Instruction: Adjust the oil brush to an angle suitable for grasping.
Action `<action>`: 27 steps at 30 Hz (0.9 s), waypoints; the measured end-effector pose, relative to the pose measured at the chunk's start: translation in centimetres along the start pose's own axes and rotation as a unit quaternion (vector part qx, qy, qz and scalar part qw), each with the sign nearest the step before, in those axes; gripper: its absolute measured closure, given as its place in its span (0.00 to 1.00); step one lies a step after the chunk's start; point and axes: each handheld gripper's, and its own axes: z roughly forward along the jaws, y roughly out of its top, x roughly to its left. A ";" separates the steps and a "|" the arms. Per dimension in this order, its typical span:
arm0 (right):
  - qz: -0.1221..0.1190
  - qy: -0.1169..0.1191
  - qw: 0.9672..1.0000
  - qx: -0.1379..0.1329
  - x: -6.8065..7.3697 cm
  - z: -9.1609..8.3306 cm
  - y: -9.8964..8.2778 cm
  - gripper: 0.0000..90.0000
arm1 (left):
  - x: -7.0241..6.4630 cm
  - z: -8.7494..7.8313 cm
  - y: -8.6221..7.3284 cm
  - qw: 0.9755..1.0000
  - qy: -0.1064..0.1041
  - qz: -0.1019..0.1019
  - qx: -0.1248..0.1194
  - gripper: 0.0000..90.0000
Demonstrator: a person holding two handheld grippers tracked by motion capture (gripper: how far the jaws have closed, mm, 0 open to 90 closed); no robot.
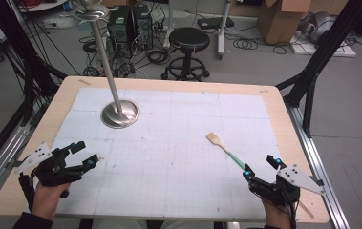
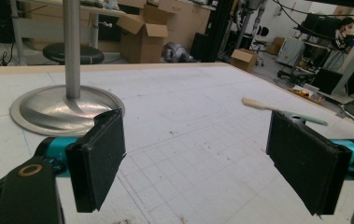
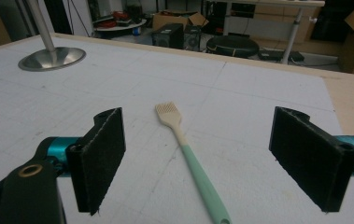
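Observation:
A basting brush (image 1: pixel 225 148) with a pale head and mint-green handle lies flat on the white gridded mat at the right. My right gripper (image 1: pixel 262 167) rests just behind the handle's near end, open and empty; in the right gripper view the brush (image 3: pixel 191 158) lies on the mat between and ahead of the jaws. A metal stand (image 1: pixel 120 113) with a round base and tall pole rises at the mat's back left. My left gripper (image 1: pixel 84 154) is open and empty near the front left corner, and its view faces the stand's base (image 2: pixel 62 109) and the distant brush (image 2: pixel 282 110).
The white mat (image 1: pixel 169 148) covers most of the wooden table (image 1: pixel 288 124). Beyond the far edge stand a black stool (image 1: pixel 188 45), computer towers, cables and cardboard boxes. Black frame legs flank the table on both sides.

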 end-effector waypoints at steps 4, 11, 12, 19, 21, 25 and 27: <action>0.003 -0.001 1.000 0.001 -0.1 0.0 -0.1 0.20 | 0.1 0.1 0.0 1.000 0.002 -0.003 -0.002 0.22; 0.012 -0.007 1.000 0.003 -0.5 0.1 -0.4 0.20 | 0.2 0.4 -0.1 1.000 0.001 -0.004 0.002 0.22; 0.012 -0.006 1.000 0.006 -0.5 0.2 -0.4 0.20 | 0.2 0.4 -0.1 1.000 0.000 -0.003 0.003 0.22; -0.005 0.017 1.000 0.012 0.0 0.7 -0.2 0.36 | -0.1 0.4 -0.2 1.000 -0.009 0.003 0.009 0.22; -0.006 0.020 1.000 0.012 0.1 0.8 -0.1 0.40 | -0.2 0.4 -0.2 1.000 -0.013 0.006 0.013 0.22; -0.004 0.043 0.999 0.029 0.0 1.9 0.0 0.68 | -0.1 0.6 -0.3 1.000 -0.014 0.002 0.014 0.22; -0.008 0.042 0.998 0.045 -0.2 2.7 0.1 0.85 | 0.0 0.8 -0.4 1.000 -0.015 0.002 0.017 0.22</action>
